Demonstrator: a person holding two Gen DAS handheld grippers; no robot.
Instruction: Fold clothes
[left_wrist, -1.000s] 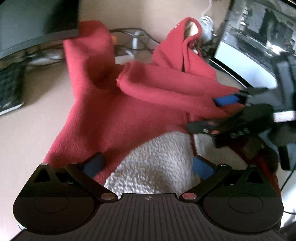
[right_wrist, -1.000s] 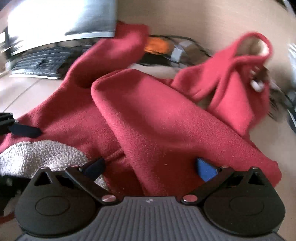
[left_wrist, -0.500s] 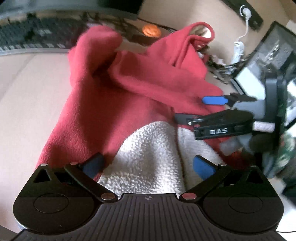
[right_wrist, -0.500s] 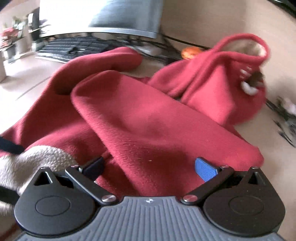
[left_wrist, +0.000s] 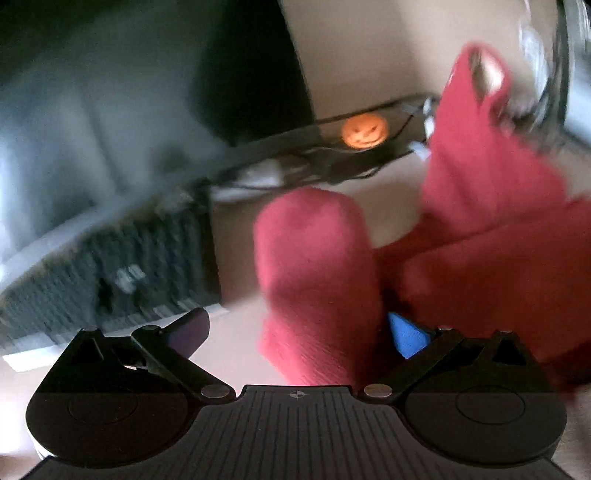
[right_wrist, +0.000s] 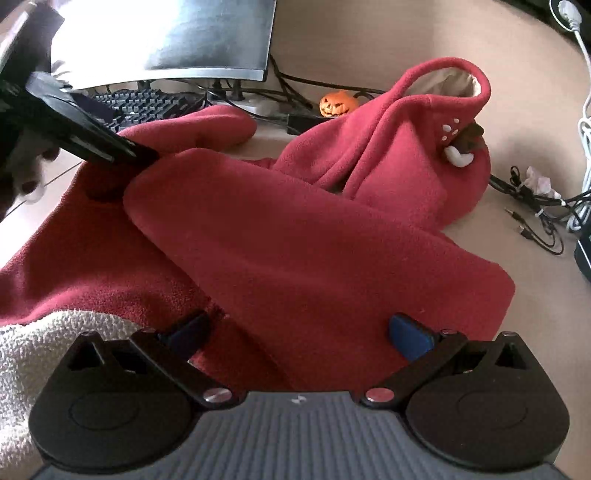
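Two claws: both are standing wide apart, gripping nothing
Left claw (left_wrist: 295, 332): it is reaching over the far sleeve (left_wrist: 314, 280), fingers straddling the cloth, view blurred
Right claw (right_wrist: 299, 332): it is hovering low over the near sleeve (right_wrist: 295, 251)
Robe (right_wrist: 92, 251): red fleece, it is lying spread on the bench (right_wrist: 535, 302), one sleeve crossing the body, hood (right_wrist: 424, 122) bunching at the back, white lining (right_wrist: 44, 339) showing near the camera
Clutter: keyboard (right_wrist: 147, 101), pumpkin toy (right_wrist: 337, 104) and cables (right_wrist: 539, 206) are sitting close behind
Doing it well: I judge pinching the far sleeve near its cuff, drawing it flat across the body, and keeping cloth off the cables is mattering most
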